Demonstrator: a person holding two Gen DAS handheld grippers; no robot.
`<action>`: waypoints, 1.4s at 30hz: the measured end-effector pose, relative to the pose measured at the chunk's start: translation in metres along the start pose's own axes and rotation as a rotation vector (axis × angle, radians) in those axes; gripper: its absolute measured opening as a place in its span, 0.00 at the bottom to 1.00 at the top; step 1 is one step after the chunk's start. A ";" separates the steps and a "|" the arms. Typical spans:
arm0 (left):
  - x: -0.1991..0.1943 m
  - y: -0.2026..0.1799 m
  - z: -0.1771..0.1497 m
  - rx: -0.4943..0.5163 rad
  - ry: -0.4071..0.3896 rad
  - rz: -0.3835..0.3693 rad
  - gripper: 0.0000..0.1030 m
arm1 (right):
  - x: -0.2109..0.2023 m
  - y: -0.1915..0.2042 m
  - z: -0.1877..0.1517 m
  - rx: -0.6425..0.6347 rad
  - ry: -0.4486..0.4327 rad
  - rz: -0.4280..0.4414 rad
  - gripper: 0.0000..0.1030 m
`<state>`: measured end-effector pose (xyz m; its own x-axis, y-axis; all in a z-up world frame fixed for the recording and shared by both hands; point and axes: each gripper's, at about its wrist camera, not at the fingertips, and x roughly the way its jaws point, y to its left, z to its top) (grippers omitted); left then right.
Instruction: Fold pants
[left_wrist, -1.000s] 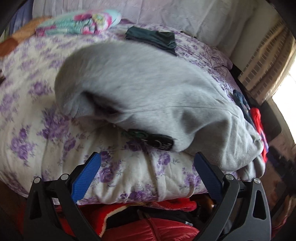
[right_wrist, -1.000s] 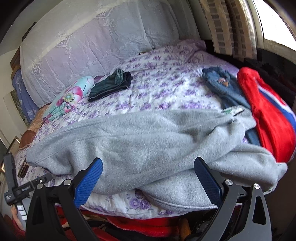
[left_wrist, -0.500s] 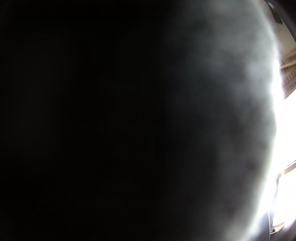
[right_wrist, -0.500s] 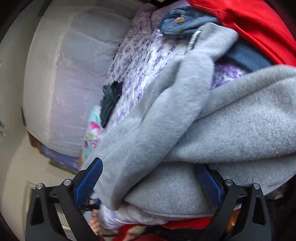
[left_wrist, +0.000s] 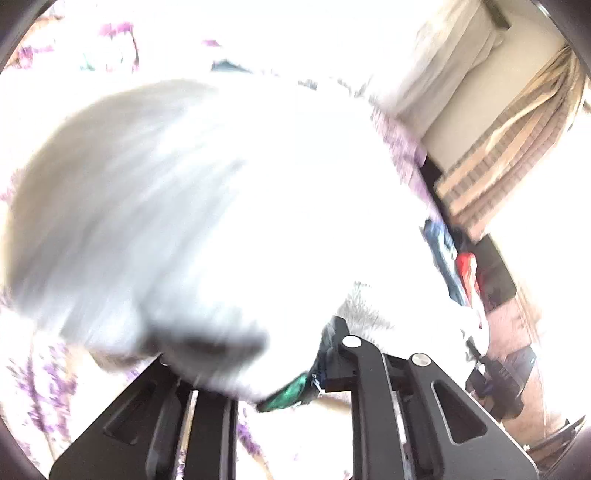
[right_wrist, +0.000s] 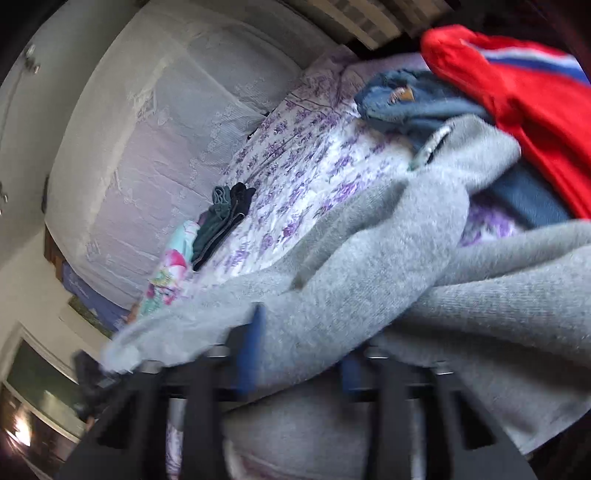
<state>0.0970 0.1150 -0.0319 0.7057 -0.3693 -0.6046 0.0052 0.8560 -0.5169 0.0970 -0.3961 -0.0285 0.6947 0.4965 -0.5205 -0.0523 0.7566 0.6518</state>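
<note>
The grey fleece pants (right_wrist: 369, 266) lie bunched across the near edge of the bed, filling the lower half of the right wrist view from 8 o'clock round to 4 o'clock, one leg running up toward 1 o'clock. The right gripper (right_wrist: 299, 354) sits at 6 o'clock with its jaws just drawn in; a thick fold of the grey fleece sits between the blue pads (right_wrist: 255, 347) and they press on it from both sides. In the left wrist view the same pants (left_wrist: 155, 229) are a blurred, overexposed grey mass covering the centre and the 9 o'clock side. The left gripper (left_wrist: 258, 373) at 6 o'clock has just closed to its narrowest, with the hem of the cloth draped into the gap between its black arms, so it appears to pinch the fabric, though glare hides the pads. Beyond the pants spreads the purple-flowered bedspread (right_wrist: 306, 158). On it, at 9 o'clock, lies a dark folded garment (right_wrist: 221, 221), with a bright floral item (right_wrist: 170, 273) just beside it. At 1 o'clock a pair of blue jeans (right_wrist: 413, 99) touches a red garment (right_wrist: 524, 107). A pale quilted headboard (right_wrist: 155, 155) stands at 10 o'clock.
</note>
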 end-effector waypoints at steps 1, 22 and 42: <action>-0.008 -0.004 0.005 0.016 -0.031 0.002 0.13 | 0.002 0.003 0.002 -0.013 -0.006 0.012 0.14; -0.172 0.165 0.044 -0.170 -0.210 0.392 0.27 | 0.138 0.157 -0.012 -0.325 0.412 0.213 0.24; -0.137 0.173 0.044 -0.226 -0.214 0.306 0.49 | 0.211 0.159 0.054 -0.409 0.326 0.075 0.19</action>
<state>0.0323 0.3297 -0.0120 0.7817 -0.0073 -0.6237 -0.3655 0.8048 -0.4676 0.2742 -0.1942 -0.0051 0.4221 0.6133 -0.6676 -0.4148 0.7855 0.4593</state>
